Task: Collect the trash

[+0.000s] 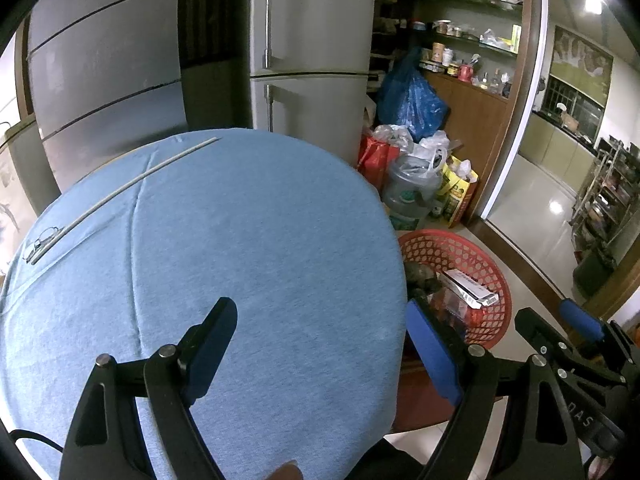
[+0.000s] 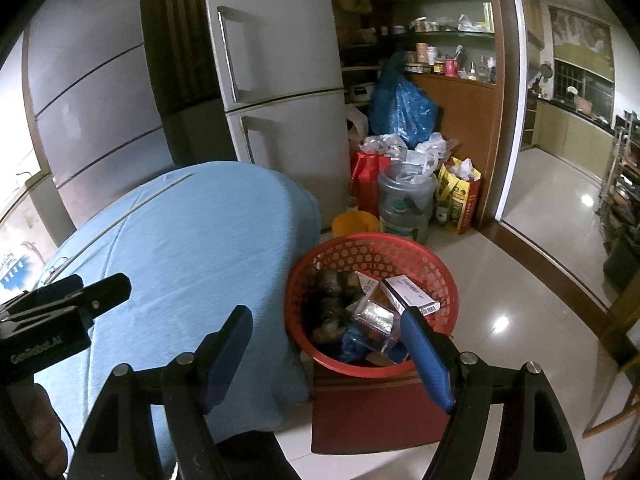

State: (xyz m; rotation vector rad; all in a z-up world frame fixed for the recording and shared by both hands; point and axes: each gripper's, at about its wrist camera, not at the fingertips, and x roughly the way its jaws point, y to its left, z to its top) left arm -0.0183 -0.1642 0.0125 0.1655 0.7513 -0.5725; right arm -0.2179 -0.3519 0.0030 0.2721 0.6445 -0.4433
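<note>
Nearest the lens, the left claw (image 1: 320,344) tilts down over the blue-clothed tabletop (image 1: 248,248), its jaws spread wide with nothing between them. Beside it, the right claw (image 2: 328,348) angles down the same way, jaws likewise apart and empty, one finger over the cloth and the other over the red basket (image 2: 440,276). That basket stands on the floor just off the tabletop's edge and holds the trash: a white carton (image 2: 408,290), a clear crinkled wrapper (image 2: 376,320) and dark lumps too dim to name. A thin white rod (image 1: 132,184) lies across the cloth's far side beside a pair of glasses (image 1: 40,242). Beyond stand a grey fridge (image 1: 312,40) and heaped bags (image 1: 412,100).
</note>
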